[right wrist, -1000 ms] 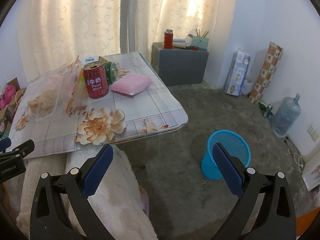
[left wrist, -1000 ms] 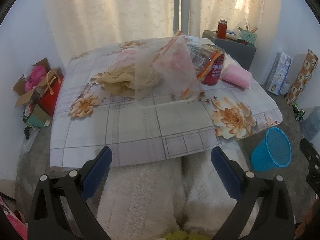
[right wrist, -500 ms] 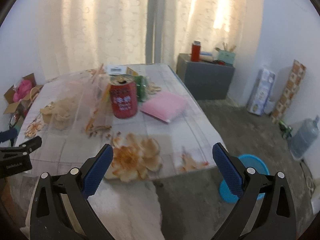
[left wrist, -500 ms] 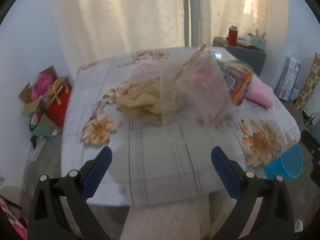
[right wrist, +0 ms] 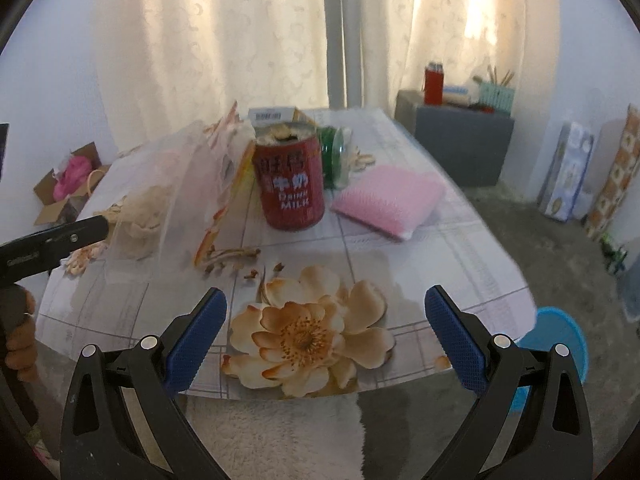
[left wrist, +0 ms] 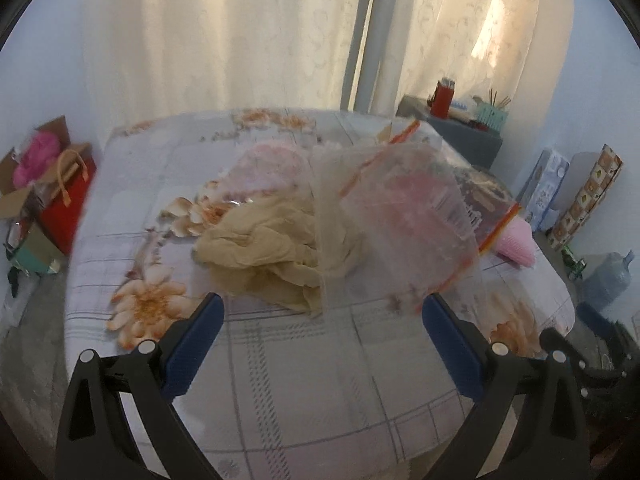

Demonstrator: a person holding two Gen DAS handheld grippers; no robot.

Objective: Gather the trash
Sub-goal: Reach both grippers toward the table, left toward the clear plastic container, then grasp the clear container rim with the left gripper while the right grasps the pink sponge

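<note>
On the flowered table lies a crumpled beige paper, partly under a clear plastic bag with orange strips. My left gripper hangs open just in front of both, nothing between its fingers. In the right wrist view a red milk can stands upright beside the same bag, with a green bottle behind it and a pink pad to its right. My right gripper is open above the table's near edge, short of the can.
A blue wastebasket stands on the floor right of the table. A grey cabinet is at the back right, boxes line the right wall, and a cardboard box sits left. A water jug is on the floor.
Both grippers have moved forward over the table; the trash now looms larger and closer. The wastebasket has slid to the right edge of the right wrist view. Both stay open.
</note>
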